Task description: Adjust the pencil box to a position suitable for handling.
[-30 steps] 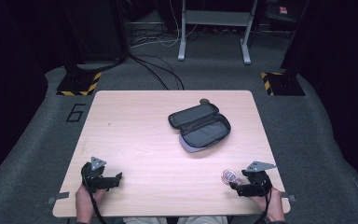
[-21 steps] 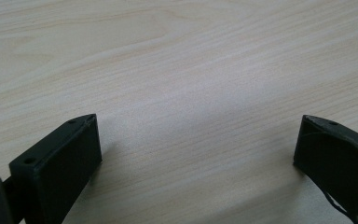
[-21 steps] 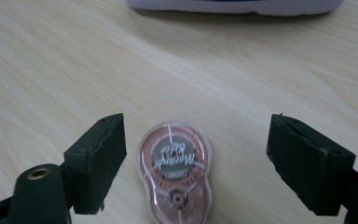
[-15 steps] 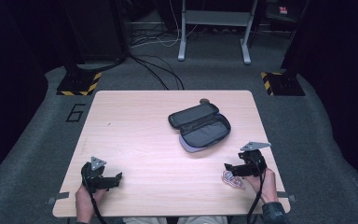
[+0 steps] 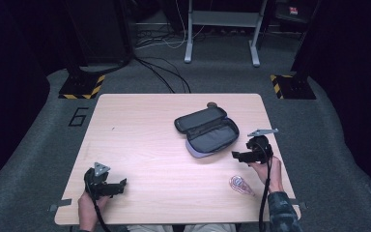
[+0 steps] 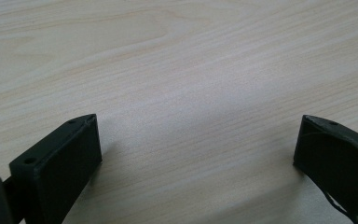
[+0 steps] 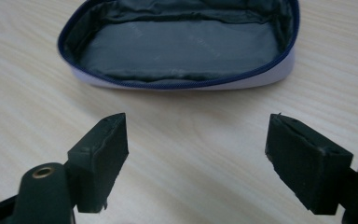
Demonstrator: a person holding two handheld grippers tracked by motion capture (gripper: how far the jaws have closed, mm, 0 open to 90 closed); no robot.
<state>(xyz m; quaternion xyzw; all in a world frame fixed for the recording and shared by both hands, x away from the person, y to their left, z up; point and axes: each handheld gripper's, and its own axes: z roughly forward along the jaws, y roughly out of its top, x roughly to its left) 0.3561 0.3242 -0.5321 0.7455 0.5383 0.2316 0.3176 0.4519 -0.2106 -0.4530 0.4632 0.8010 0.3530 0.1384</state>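
Right gripper (image 5: 235, 155) hovers, jaws wide and empty, just short of the open pouch (image 5: 207, 130) lying mid-table (image 5: 140, 130). Small patterned object (image 5: 240, 184) sits near that hand. Left gripper (image 5: 121, 183), jaws wide too, rests at the near edge.

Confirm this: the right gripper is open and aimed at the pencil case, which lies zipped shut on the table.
Not quite. The pencil case lies unzipped and open, its grey lining showing in the right gripper view. The rest holds: the right gripper is open and aimed at it on the table.
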